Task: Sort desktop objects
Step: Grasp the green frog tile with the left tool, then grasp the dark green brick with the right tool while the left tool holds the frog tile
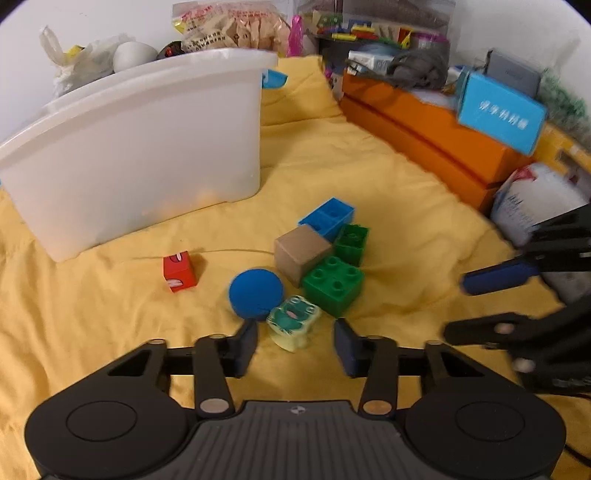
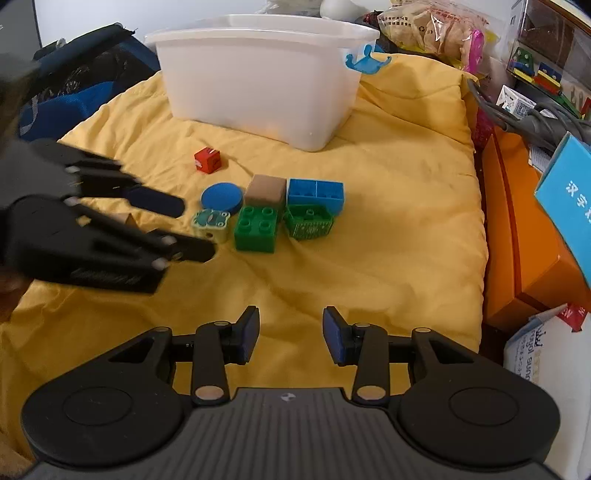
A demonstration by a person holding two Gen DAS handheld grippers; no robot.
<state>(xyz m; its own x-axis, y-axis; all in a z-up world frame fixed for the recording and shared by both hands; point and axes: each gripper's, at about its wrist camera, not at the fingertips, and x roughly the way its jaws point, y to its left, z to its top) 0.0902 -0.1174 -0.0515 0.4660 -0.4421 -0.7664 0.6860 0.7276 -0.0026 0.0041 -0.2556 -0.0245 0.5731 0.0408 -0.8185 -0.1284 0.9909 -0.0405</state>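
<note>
On the yellow cloth lies a cluster: a frog-print block (image 1: 293, 326) (image 2: 210, 223), a blue disc (image 1: 256, 293) (image 2: 222, 196), a wooden cube (image 1: 301, 254) (image 2: 266, 191), a green brick (image 1: 333, 286) (image 2: 256, 228), a second green brick (image 1: 352, 240) (image 2: 309, 222), and a blue brick (image 1: 328, 218) (image 2: 316, 195). A red cube (image 1: 180, 271) (image 2: 207, 159) lies apart. My left gripper (image 1: 295, 345) (image 2: 195, 229) is open, its fingers either side of the frog-print block, not closed on it. My right gripper (image 2: 290, 334) (image 1: 476, 306) is open and empty, short of the cluster.
A white plastic bin (image 1: 147, 147) (image 2: 258, 81) stands behind the toys. Orange boxes (image 1: 436, 144) (image 2: 532, 236) with a light-blue box (image 1: 500, 110) line the right side. Snack bags (image 1: 229, 29) and a clear toy case (image 1: 369, 26) are at the back. A dark bag (image 2: 85, 85) lies at the left.
</note>
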